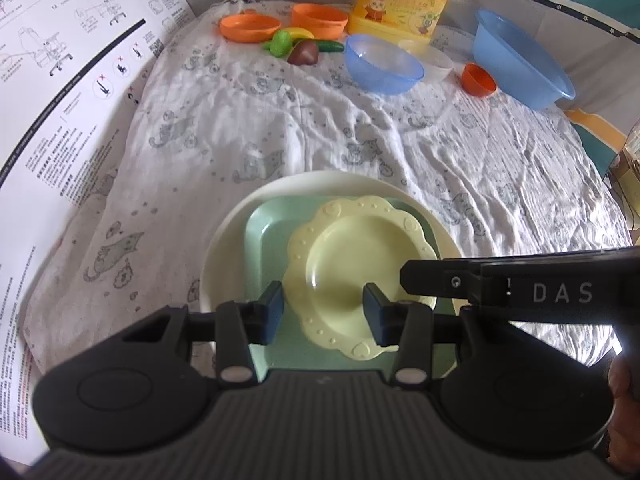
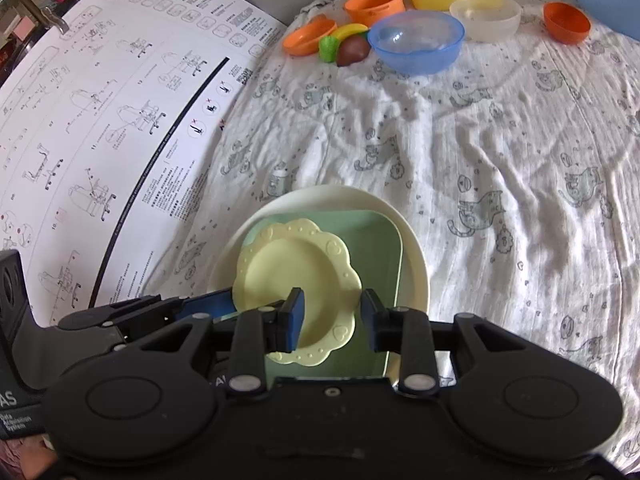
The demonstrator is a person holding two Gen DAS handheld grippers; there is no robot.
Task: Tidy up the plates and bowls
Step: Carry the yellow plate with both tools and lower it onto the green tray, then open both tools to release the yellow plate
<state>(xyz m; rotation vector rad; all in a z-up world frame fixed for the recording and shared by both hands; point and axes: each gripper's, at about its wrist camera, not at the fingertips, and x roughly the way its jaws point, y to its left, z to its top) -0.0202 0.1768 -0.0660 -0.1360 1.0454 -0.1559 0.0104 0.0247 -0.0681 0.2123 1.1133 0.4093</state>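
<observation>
Plates stacked, both grippers above.
Yellow scalloped plate lies on green square plate on white plate; left gripper and right gripper fingers narrow, empty. Blue bowl, orange bowls and toy fruit lie well apart.

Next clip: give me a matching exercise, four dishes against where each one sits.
Things:
1. yellow flower-edged plate
2. green square plate
3. white round plate
4. small blue bowl

Places:
A. bottom of the stack, on the cloth
B. far side of the cloth, next to the toy fruit
C. top of the stack
D. middle of the stack

Pairs: 1-C, 2-D, 3-A, 4-B
</observation>
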